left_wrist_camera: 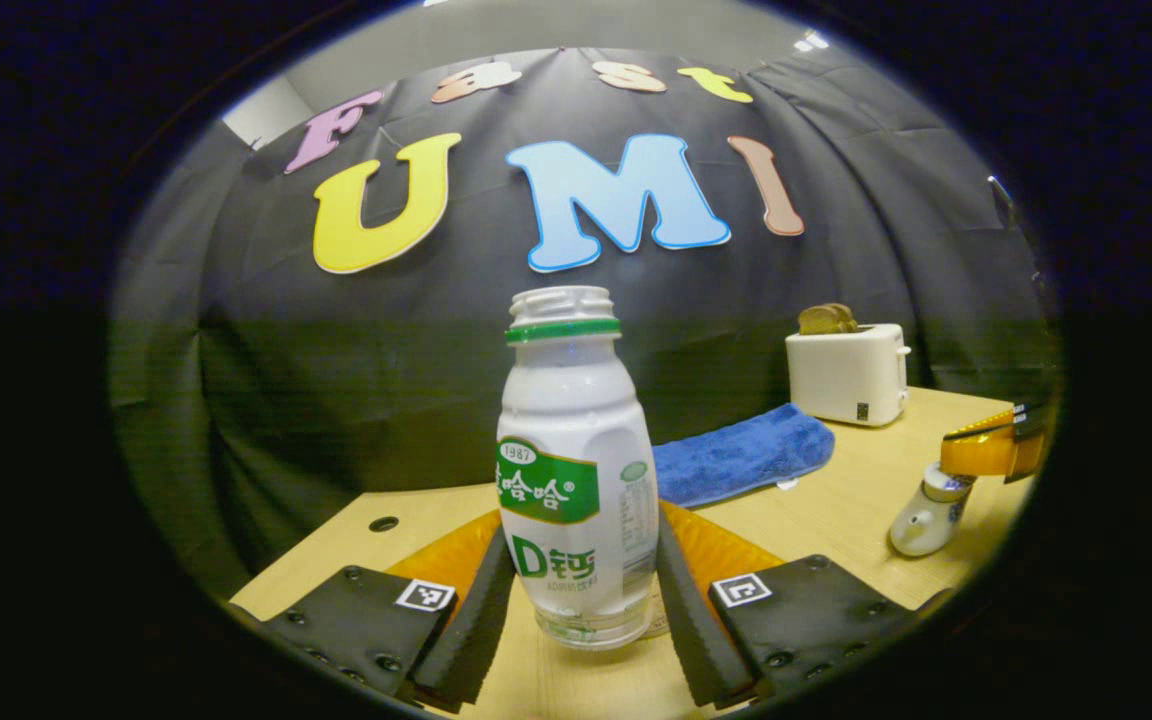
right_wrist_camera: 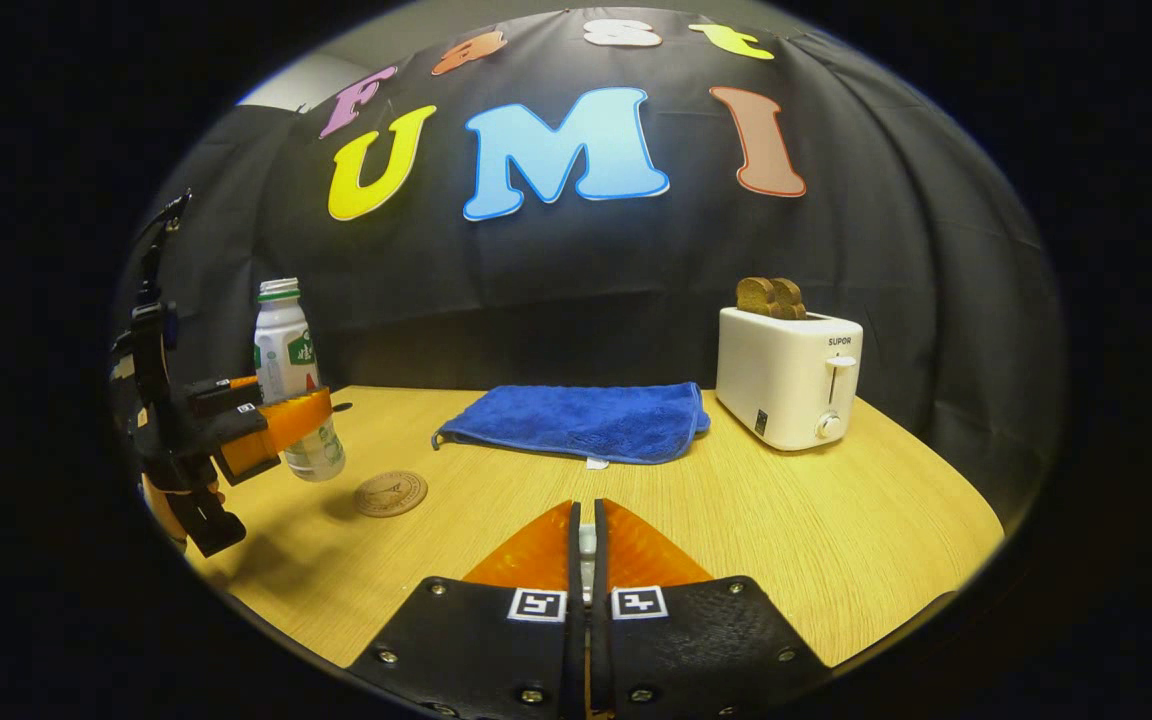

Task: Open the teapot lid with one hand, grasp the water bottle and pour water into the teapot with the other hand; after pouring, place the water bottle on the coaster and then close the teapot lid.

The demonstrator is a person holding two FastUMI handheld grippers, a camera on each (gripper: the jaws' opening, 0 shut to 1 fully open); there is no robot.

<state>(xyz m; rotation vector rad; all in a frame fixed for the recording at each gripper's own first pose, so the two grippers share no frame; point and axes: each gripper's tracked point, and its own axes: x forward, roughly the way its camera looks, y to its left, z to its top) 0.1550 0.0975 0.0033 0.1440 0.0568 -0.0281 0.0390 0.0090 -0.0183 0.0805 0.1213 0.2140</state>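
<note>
Gripping an uncapped white bottle [left_wrist_camera: 576,470] low on its body, the left gripper [left_wrist_camera: 584,600] has both fingers pressed against its sides, the bottle upright and held above the wooden table [left_wrist_camera: 836,520]. In the right gripper view the same bottle [right_wrist_camera: 288,370] hangs in that gripper [right_wrist_camera: 281,425] just above and beside a round coaster [right_wrist_camera: 390,493] lying on the table. Behind, a blue cloth [right_wrist_camera: 576,420] lies folded near the black back wall, with a white toaster [right_wrist_camera: 791,375] holding two slices of bread to its right. At the far right of the left gripper view a small white teapot [left_wrist_camera: 926,515] stands on the table, the right gripper [left_wrist_camera: 986,450] at its top. In its own view the right gripper [right_wrist_camera: 586,545] has its fingers nearly together on something small and pale, too hidden to name
</note>
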